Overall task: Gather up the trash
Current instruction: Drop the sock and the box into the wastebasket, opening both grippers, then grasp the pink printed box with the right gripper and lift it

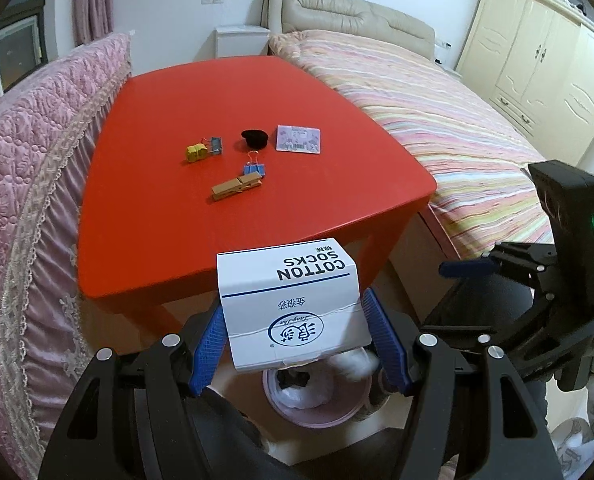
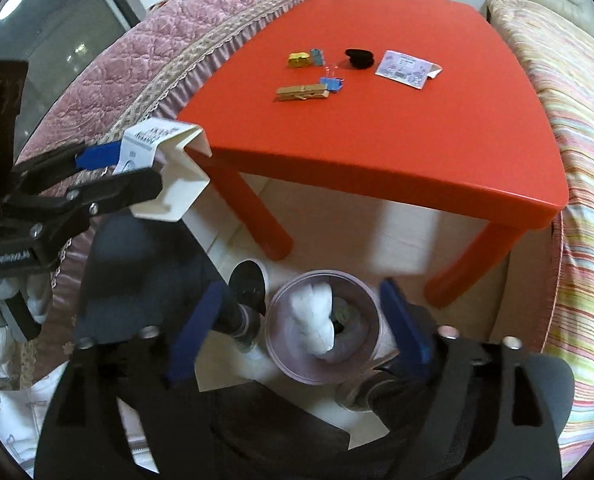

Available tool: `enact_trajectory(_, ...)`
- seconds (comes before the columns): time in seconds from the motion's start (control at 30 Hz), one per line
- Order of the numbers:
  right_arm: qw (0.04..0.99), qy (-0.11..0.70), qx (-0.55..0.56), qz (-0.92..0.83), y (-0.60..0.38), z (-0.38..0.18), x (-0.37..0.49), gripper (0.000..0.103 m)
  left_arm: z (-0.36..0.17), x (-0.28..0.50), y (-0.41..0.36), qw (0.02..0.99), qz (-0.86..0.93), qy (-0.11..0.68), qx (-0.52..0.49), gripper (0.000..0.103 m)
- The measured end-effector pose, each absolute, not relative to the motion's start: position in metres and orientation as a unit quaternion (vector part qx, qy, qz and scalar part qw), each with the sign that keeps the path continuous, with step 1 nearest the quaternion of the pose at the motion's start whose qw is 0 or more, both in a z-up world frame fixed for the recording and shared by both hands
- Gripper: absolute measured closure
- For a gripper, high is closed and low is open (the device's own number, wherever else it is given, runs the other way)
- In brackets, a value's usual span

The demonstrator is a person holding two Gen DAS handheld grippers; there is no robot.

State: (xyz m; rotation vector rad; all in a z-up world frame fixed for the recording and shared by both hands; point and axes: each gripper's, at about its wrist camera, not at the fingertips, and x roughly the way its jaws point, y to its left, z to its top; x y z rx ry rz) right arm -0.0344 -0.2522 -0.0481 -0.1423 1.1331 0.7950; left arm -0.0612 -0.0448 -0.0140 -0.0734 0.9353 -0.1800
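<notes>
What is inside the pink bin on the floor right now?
The pink bin holds a crumpled white wad and something dark beside it. The wad covers whatever lies deeper. The sock box is not in yet; the left tongs hold it above.

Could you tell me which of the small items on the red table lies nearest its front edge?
The wooden clothespin; it lies closer to the front edge than the blue binder clip beside it.

Your left wrist view looks forward and slightly down across the red table point(image 1: 257, 208) from its near edge. Your right wrist view tilts steeply down over the bin point(image 2: 325, 376). Both share the table and bin.
</notes>
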Motion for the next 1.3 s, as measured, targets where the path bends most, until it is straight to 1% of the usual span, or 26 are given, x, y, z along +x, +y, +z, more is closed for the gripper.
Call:
enact_trajectory(0.1,0.773,0.521,-0.06,0.357,-0.258,-0.046,-0.032,0.009,-0.017,-0.062,-0.048,0.885,-0.092,0.454,-0.033,0.039)
enact_trajectory(0.37,0.8,0.508,-0.048,0.314,-0.281,-0.033,-0.022,0.009,-0.02,-0.064,-0.068,0.874,-0.133,0.466,-0.02,0.038)
enact_trajectory(0.43,0.806,0.504,-0.042,0.307,-0.288,-0.03,-0.02,0.009,-0.021,-0.064,-0.074,0.871,-0.145,0.469,-0.019,0.029)
enact_trajectory(0.47,0.809,0.502,-0.038,0.304,-0.291,-0.028,-0.019,0.008,-0.021,-0.063,-0.075,0.871,-0.148,0.468,-0.02,0.02)
enact_trajectory(0.5,0.811,0.501,-0.035,0.301,-0.294,-0.026,-0.017,0.008,-0.022,-0.063,-0.076,0.871,-0.15,0.468,-0.022,0.014)
enact_trajectory(0.67,0.813,0.498,-0.028,0.3,-0.299,-0.024,-0.015,0.008,-0.023,-0.06,-0.075,0.872,-0.139,0.469,-0.025,0.011)
enact_trajectory(0.73,0.812,0.498,-0.028,0.303,-0.297,-0.025,-0.016,0.007,-0.023,-0.06,-0.073,0.874,-0.13,0.468,-0.026,0.008)
enact_trajectory(1.07,0.807,0.501,-0.026,0.312,-0.288,-0.026,-0.016,0.005,-0.023,-0.054,-0.057,0.878,-0.097,0.467,-0.039,0.008)
enact_trajectory(1.3,0.81,0.496,-0.017,0.313,-0.279,-0.016,-0.003,0.005,-0.022,-0.044,-0.046,0.882,-0.075,0.463,-0.043,0.008)
